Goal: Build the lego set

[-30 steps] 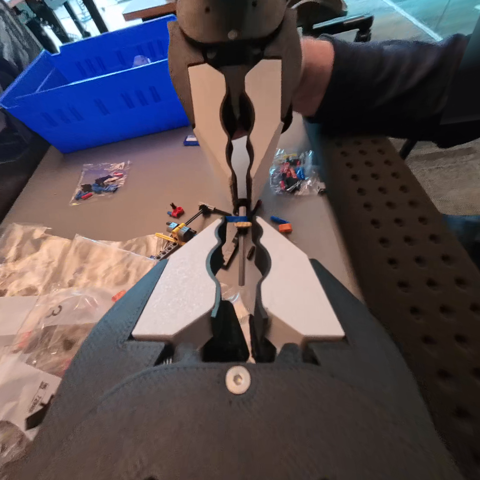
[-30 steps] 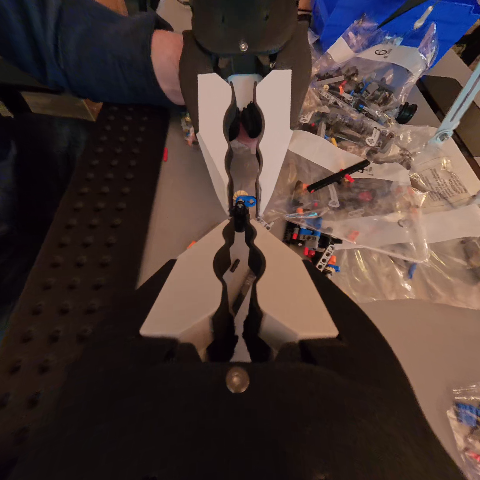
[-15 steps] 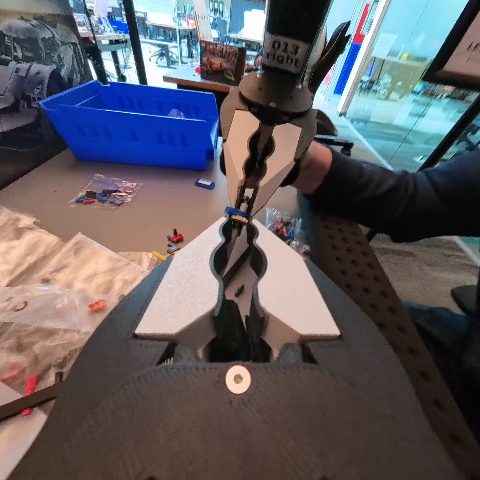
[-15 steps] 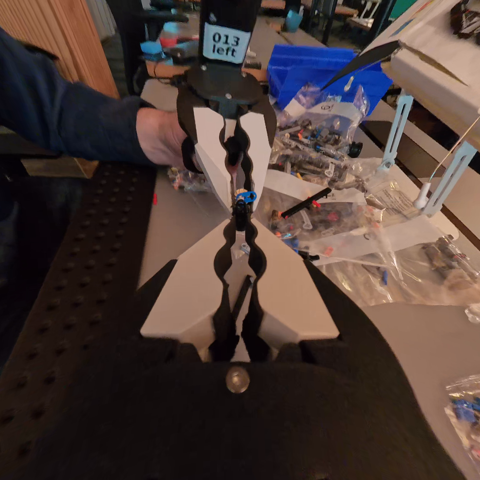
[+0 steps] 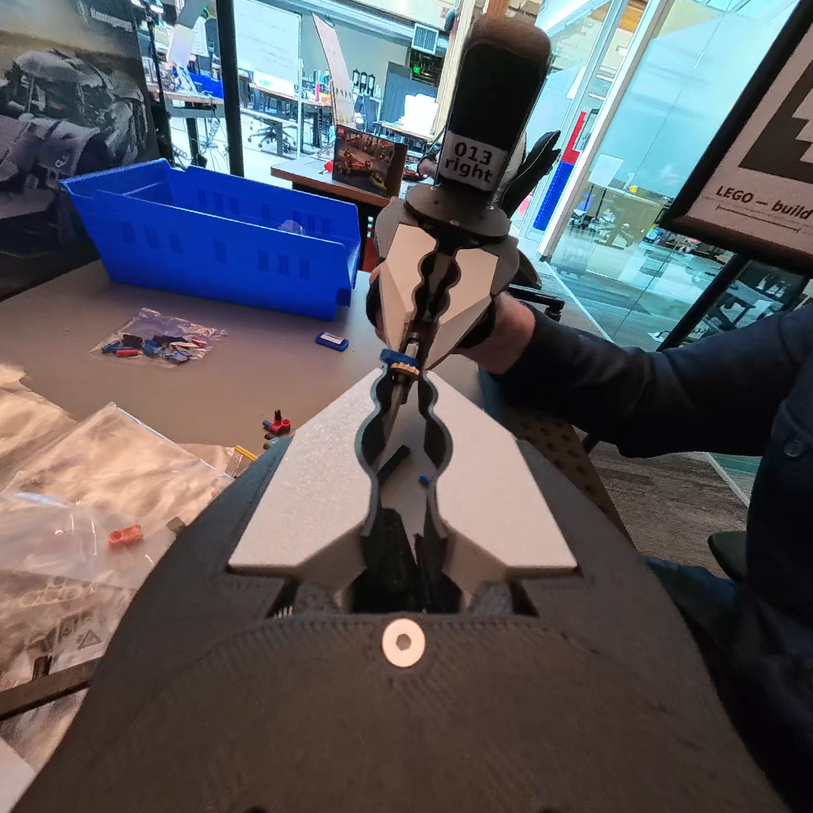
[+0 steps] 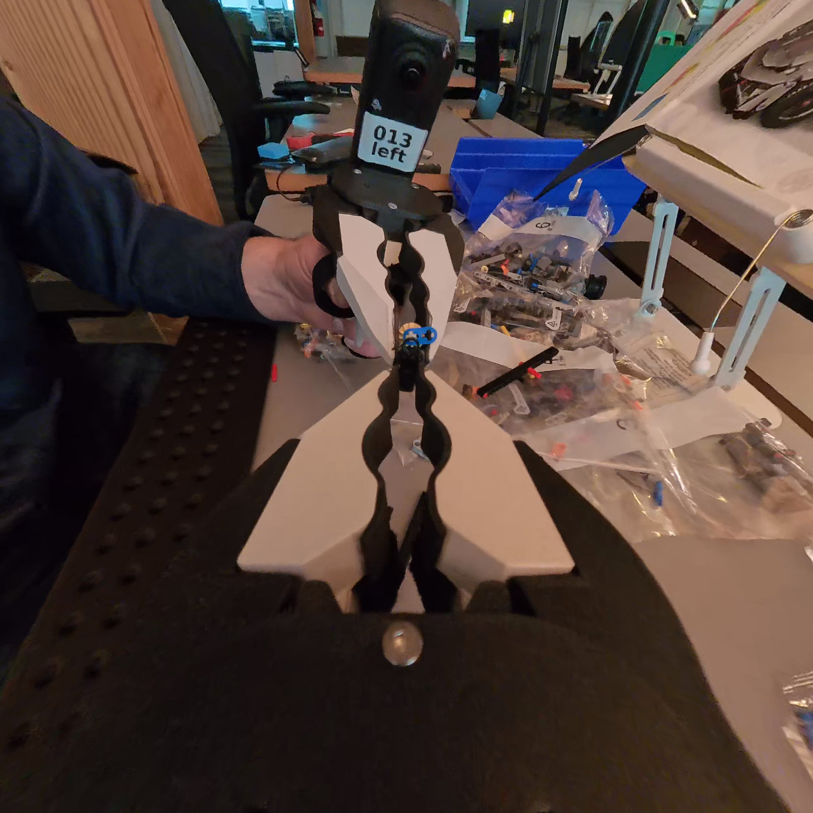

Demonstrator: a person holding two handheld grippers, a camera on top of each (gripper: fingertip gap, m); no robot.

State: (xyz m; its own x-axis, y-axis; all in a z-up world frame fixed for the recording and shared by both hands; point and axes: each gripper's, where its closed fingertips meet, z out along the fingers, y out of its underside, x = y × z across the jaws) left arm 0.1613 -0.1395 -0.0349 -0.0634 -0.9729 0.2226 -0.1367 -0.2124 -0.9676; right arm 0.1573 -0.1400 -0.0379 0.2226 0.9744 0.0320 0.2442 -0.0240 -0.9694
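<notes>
The two hand-held grippers meet tip to tip, up in the air above the tabletop (image 5: 264, 374). Between them is a tiny lego part: a thin dark axle (image 5: 398, 398) with a small blue piece (image 5: 393, 355) and a tan gear (image 5: 405, 365) on it.

The left hand-held gripper (image 5: 399, 378) is squeezed together on one end of the axle. The right hand-held gripper (image 6: 407, 382) is squeezed together on the other, black end (image 6: 407, 374). In the right view the blue piece (image 6: 421, 336) and the gear sit just past the tips, at the mouth of the left one (image 6: 407, 352).

This part looks very light and hard. It is smooth plastic, so it could slip or spin in the tips. The axle is thin and could pop out if it is pushed sideways. I think the best place to hold it is on the bare axle, close to the blue piece, and to push straight along it. The blue piece and gear should be left free so they can slide.

On the tabletop there are clear bags (image 6: 532, 272) of parts, a few loose bits like a red piece (image 5: 278, 425), and a blue bin (image 5: 220, 250) at the back. An open booklet (image 6: 726, 132) stands on a holder at the right.
</notes>
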